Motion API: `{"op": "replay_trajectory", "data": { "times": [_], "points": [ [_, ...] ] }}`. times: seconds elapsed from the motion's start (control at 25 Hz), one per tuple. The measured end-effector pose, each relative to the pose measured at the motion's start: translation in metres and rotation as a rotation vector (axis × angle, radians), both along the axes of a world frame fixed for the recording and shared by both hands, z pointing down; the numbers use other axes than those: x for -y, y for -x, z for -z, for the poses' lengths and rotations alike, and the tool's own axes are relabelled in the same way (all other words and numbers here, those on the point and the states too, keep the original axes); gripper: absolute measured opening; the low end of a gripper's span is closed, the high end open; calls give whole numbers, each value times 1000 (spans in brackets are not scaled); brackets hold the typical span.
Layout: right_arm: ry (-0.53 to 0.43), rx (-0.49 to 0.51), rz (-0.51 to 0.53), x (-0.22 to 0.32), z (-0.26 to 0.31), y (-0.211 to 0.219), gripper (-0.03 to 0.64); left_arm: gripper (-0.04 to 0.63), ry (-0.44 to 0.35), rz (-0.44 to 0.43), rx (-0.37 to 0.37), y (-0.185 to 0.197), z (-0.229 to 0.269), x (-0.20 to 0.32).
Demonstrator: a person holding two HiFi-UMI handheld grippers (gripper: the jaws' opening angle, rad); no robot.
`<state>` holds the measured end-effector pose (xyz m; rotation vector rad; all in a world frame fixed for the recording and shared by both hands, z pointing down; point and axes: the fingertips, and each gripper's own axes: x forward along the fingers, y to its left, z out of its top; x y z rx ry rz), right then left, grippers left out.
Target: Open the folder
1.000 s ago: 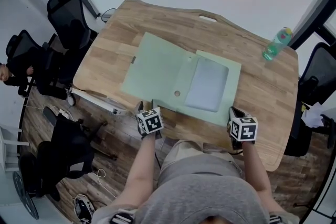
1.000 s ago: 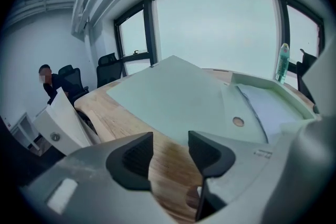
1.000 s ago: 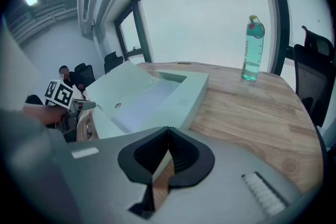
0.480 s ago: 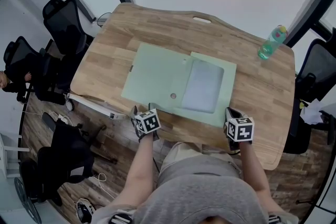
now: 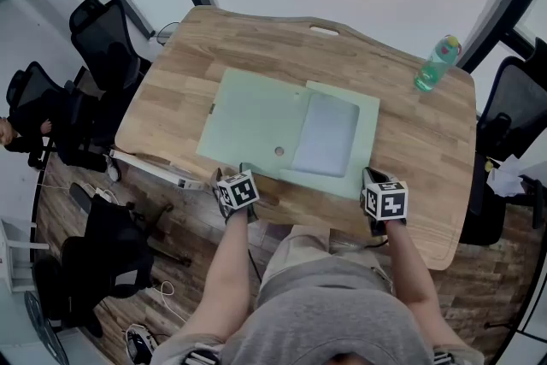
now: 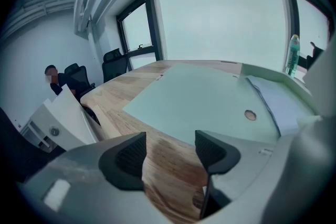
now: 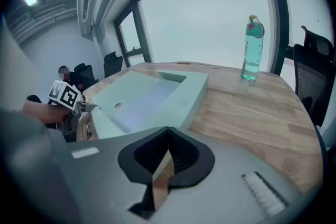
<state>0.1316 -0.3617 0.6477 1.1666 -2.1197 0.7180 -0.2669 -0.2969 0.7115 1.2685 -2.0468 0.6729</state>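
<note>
The pale green folder (image 5: 256, 111) lies open and flat on the wooden table (image 5: 410, 150), its cover spread to the left and a grey-blue pocket (image 5: 325, 132) on the right half. My left gripper (image 5: 231, 176) hovers at the table's near edge, just short of the cover. In the left gripper view the left gripper (image 6: 170, 152) is open; its jaws have just been opening, and only bare wood shows between them, with the folder (image 6: 210, 97) beyond. My right gripper (image 5: 369, 177) sits at the folder's near right corner. The right gripper (image 7: 169, 152) is shut, with the folder (image 7: 152, 94) edge running into its pads.
A green water bottle (image 5: 436, 62) stands at the table's far right corner. Black office chairs stand to the left (image 5: 102, 30) and right (image 5: 504, 124) of the table. A seated person (image 5: 17, 128) is at the far left. A cable slot (image 5: 323, 31) is at the far edge.
My left gripper has let go of the cover's near edge, opened and drawn back slightly toward me. The right gripper has stayed put.
</note>
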Motion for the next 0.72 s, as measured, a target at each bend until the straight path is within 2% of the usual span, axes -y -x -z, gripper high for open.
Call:
{"op": "replay_trajectory", "data": {
  "times": [0.2, 0.4, 0.52, 0.72],
  "points": [
    [-5, -27, 14, 0, 0, 1, 3, 278, -6, 22, -26, -4, 2, -1],
    [-10, -4, 8, 0, 0, 2, 3, 267, -46, -21, -87, -26, 14, -1],
    [-18, 10, -8, 0, 1, 0, 3, 267, -59, -64, -78, -42, 26, 1],
    [-48, -12, -16, -14, 6, 1, 2, 250, -136, -128, -60, -66, 54, 2]
  ]
}}
